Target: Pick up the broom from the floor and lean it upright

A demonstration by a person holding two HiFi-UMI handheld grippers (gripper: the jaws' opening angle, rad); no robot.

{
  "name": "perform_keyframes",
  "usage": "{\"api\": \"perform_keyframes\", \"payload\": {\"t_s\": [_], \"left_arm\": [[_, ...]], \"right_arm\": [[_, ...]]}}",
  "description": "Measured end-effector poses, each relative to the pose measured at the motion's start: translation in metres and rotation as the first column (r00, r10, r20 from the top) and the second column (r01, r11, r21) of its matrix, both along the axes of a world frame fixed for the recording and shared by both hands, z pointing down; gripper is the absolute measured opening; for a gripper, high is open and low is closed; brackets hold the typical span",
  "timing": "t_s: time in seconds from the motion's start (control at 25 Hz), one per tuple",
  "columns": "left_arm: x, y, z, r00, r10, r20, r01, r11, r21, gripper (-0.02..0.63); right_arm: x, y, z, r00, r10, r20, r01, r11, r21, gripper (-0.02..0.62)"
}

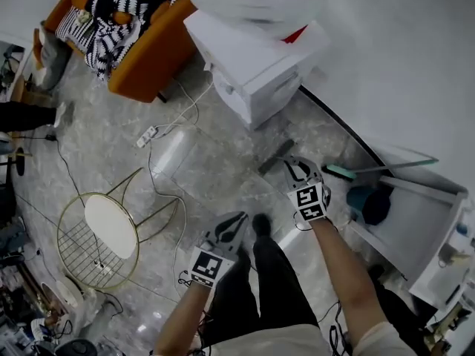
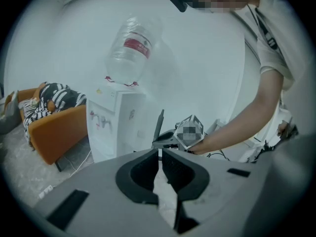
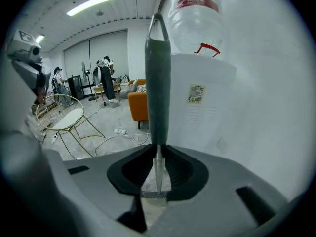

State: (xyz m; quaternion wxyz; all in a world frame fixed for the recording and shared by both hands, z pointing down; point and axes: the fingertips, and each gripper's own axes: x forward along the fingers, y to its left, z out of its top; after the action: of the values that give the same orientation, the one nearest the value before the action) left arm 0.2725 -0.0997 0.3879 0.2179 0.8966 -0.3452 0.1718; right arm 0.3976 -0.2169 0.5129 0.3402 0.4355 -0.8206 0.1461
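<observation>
The pale marbled floor (image 1: 223,162) took up most of the room I could see. An orange sofa (image 1: 152,61) stood at the far side with a black-and-white striped blanket (image 1: 122,10) heaped on it.

Nearer the person was a white water dispenser (image 1: 260,65), set against the wall with a clear bottle (image 3: 195,14) upended on top. To the person's right stood a white cabinet (image 1: 415,221). A teal-ended, long-handled tool (image 1: 341,171) lay across its corner, and I could not make out what it was.

Off to the left sat a gold wire chair (image 1: 111,225) with a white seat. A white cable (image 1: 185,113) trailed across the floor between it and the dispenser, ending at a power strip (image 1: 146,136). Two people (image 3: 104,78) stood far back in the room.

The broom (image 3: 158,83) was in the right gripper (image 3: 158,154), whose fingers were clenched on the thin shaft just below the grey-green grip. The handle rose with its hanging loop uppermost, close in front of the dispenser, which stood right behind it. The brush end showed in no view.

The left gripper (image 2: 159,154) hung lower and to the left, well apart from the broom. Its fingers were drawn together with only a slit between them and nothing held there.
</observation>
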Motion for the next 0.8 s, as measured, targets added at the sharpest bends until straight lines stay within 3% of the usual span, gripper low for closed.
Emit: {"api": "perform_keyframes", "payload": {"t_s": [0.44,0.8], "left_arm": [[0.016,-0.059,0.002,0.997,0.065,-0.048,-0.064,0.998,0.016,0.025],[0.02,-0.088,0.045,0.976,0.21,-0.048,-0.211,0.978,-0.005,0.025]], "right_arm": [[0.006,-0.051,0.025,0.995,0.088,-0.049,-0.09,0.996,-0.027,0.08],[0.009,-0.128,0.042,0.981,0.188,-0.053,-0.188,0.982,0.003,0.08]]}}
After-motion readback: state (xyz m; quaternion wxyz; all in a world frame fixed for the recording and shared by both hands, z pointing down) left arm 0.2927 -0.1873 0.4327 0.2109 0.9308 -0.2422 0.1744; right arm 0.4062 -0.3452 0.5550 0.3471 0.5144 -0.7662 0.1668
